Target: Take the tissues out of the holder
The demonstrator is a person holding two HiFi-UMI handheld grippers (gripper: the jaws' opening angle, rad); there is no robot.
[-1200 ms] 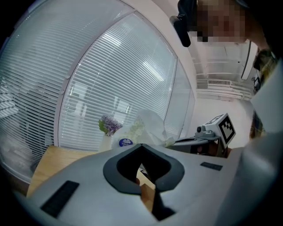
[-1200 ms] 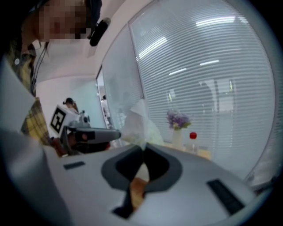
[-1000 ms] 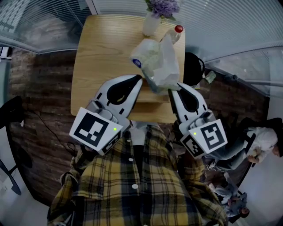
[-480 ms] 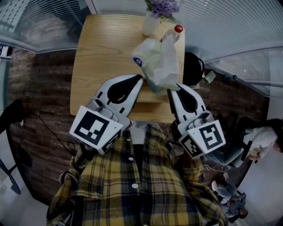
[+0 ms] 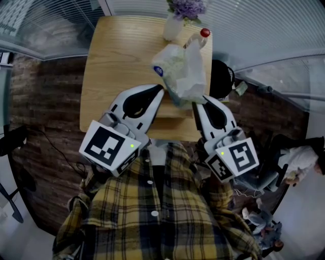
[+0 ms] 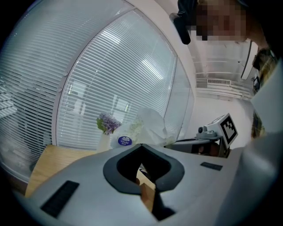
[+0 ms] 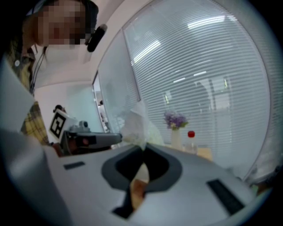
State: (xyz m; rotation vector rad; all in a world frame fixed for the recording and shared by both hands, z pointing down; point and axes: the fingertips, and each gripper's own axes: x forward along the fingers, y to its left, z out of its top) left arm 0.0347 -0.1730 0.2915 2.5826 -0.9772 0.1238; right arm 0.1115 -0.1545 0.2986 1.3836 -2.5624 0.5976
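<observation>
Head view first: the person in a plaid shirt (image 5: 152, 213) has both tools up at the 6 o'clock edge of the wooden desk (image 5: 111, 61). The tissue pack (image 5: 183, 71), white stuff in a clear wrapper with a blue sticker, stands up out of the wooden holder (image 5: 170, 110), so it's not out yet. The left gripper (image 5: 160, 91) has its tip right against the pack from 8 o'clock, and the right gripper (image 5: 195, 105) touches the wrapper's bottom corner from 5 o'clock. Further back, at 12 o'clock, there's a white vase (image 5: 172, 28) with purple flowers (image 5: 187, 7), and just beside it, at 1 o'clock, a bottle (image 5: 202, 36) with a red cap.

Left gripper view: its fingers are pressed together into a point and nothing shows between them. The pack rises right behind the tip, the vase is at 10 o'clock of it, and window blinds (image 6: 110, 79) fill the background.

Right gripper view: these fingers are pressed together too. The wrapper comes down right to the tip, but it's honestly hard to tell if any of it is caught. The vase and bottle sit at 2 o'clock.
</observation>
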